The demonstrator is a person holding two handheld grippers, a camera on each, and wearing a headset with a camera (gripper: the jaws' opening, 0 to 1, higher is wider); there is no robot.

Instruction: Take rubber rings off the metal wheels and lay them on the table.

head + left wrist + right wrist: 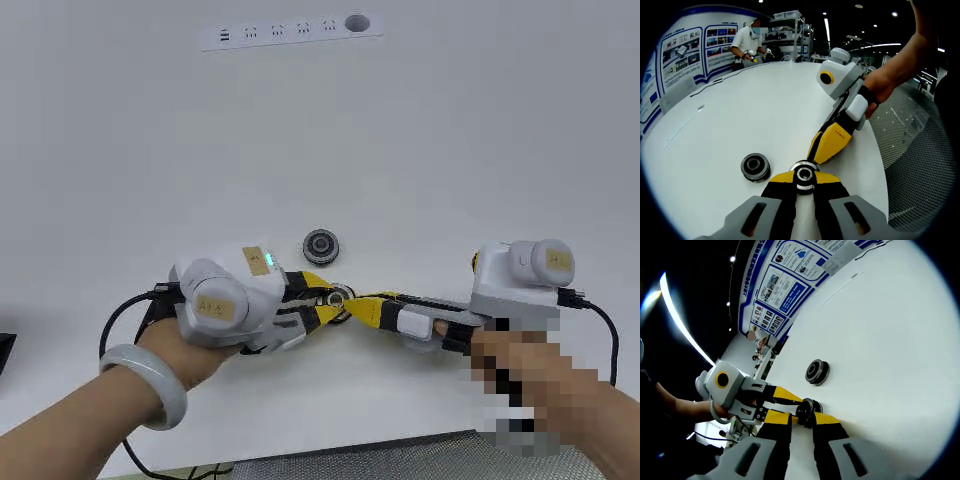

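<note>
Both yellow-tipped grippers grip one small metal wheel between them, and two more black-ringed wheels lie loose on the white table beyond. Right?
Not quite. Just one more black-ringed metal wheel lies loose on the white table, as the head view shows. The rest holds: the left gripper and the right gripper both grip one small metal wheel between them.

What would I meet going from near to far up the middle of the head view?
gripped wheel, held between the left claw and the right claw → loose wheel lying on the table → white power strip farthest away.
</note>
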